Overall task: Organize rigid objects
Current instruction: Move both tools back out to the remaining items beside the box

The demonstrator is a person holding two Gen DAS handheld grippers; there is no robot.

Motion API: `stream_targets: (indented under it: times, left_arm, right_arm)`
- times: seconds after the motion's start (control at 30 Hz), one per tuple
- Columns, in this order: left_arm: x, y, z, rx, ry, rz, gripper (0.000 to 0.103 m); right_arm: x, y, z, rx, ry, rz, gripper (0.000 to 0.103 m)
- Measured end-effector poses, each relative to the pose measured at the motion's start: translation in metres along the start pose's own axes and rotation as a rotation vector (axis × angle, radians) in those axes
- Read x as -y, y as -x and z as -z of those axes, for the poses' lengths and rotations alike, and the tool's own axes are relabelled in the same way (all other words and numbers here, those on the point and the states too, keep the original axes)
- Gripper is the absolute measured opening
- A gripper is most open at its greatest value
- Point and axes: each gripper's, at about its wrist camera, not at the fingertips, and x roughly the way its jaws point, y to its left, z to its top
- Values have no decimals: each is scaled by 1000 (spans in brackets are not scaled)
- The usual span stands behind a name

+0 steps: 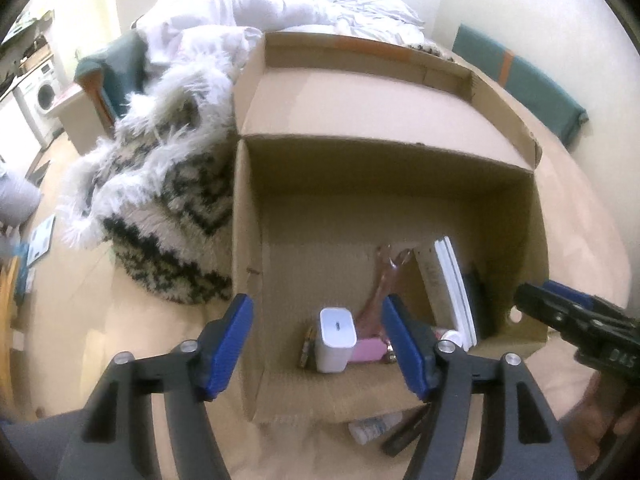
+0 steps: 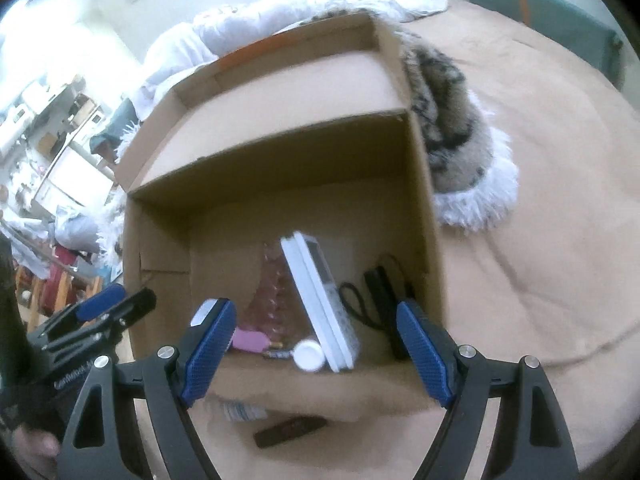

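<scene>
— Over the open cardboard box (image 1: 400,184), what are the two tools doing?

— Left gripper (image 1: 318,346) hangs above the near wall, jaws spread wide with nothing between the blue pads (image 1: 404,344). A white charger block (image 1: 335,340) stands upright on the box floor straight below it, untouched. Right gripper (image 2: 314,348) is likewise wide open and holding nothing, poised over the near right part of the box.

— What else is inside?

— A white flat device (image 2: 320,304) leans on edge, tilted, near the middle. Just beside its lower end lies a small white round cap (image 2: 308,356). Left of that, a pink flat piece (image 2: 250,340), and behind it a clear pinkish ribbed thing (image 2: 272,300), possibly a bottle; the blur makes it hard to say. A black item with a looped strap (image 2: 378,300) rests against the right wall.

— Anything outside?

— On the tan bedspread (image 2: 540,240), just in front of the box, a dark flat bar (image 2: 290,430) and a white tube (image 1: 374,430) lie close together. A shaggy black-and-white throw (image 1: 160,208) is heaped against the box's left side.
</scene>
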Motion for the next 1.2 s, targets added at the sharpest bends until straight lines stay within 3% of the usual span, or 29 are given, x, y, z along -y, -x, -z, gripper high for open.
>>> stream_targets:
  times: [0.27, 0.43, 0.57, 0.83, 0.97, 1.2]
  left_arm:
    - [-24, 12, 27, -34, 124, 0, 64]
    - [-36, 13, 44, -79, 212, 61, 65]
    - [-42, 8, 58, -117, 246, 35, 65]
    - [-28, -27, 78, -232, 279, 46, 65]
    - [-1, -54, 76, -285, 218, 57, 65]
    - [21, -91, 76, -361, 209, 34, 65]
  right_arm:
    - [11, 14, 37, -27, -70, -3, 87]
    - [18, 14, 51, -65, -105, 10, 87]
    - [21, 15, 59, -72, -143, -8, 87]
    - [11, 3, 63, -112, -118, 13, 87]
    - [12, -2, 66, -140, -102, 35, 87]
    - [18, -2, 68, -150, -125, 26, 87]
